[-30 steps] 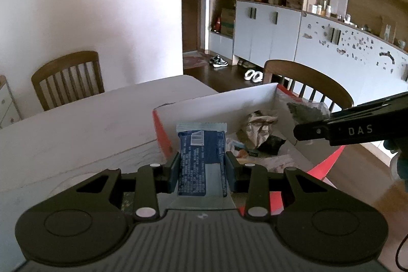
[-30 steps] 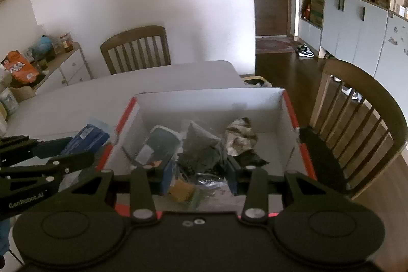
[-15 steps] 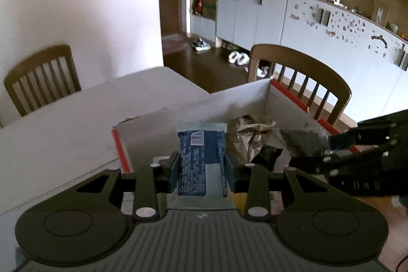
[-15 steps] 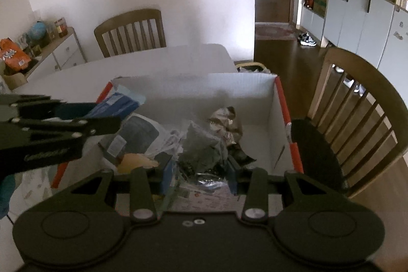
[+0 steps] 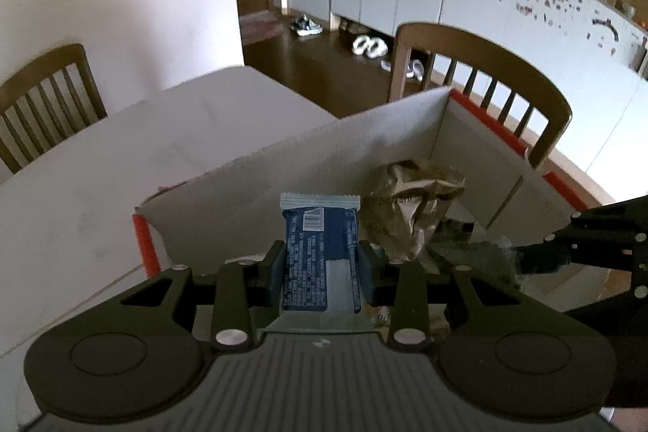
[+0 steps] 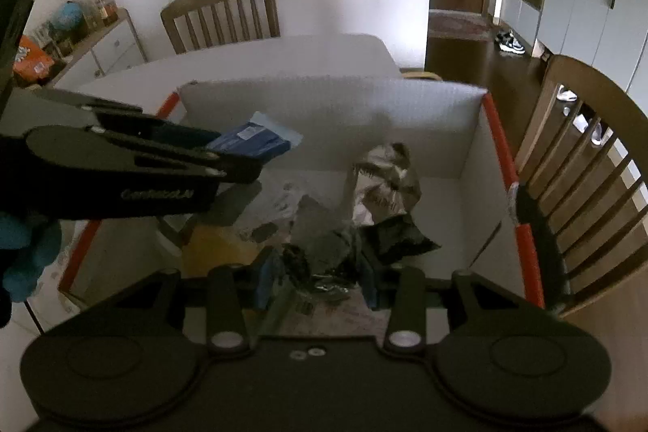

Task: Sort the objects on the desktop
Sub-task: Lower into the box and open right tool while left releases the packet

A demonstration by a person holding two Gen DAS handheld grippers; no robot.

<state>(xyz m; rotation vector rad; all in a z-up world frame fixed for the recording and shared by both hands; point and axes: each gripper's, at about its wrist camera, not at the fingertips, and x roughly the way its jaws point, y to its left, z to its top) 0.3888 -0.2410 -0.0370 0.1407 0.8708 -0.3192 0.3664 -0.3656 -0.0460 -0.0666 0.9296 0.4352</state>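
Your left gripper point(image 5: 320, 266) pinches a blue packet point(image 5: 319, 254) at frame centre, above the box point(image 5: 364, 148). Your right gripper point(image 6: 318, 280) pinches a dark wrapper point(image 6: 324, 266) low in its view, over the litter in the box, beside a crumpled bag point(image 6: 384, 185).

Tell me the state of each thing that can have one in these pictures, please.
left gripper: fingers shut on the blue snack packet.
blue snack packet: held over the box, not yet released.
right gripper: fingers grip a dark wrapper.
dark wrapper: held, low inside the box.
cardboard box: open on top, holds crumpled wrappers.
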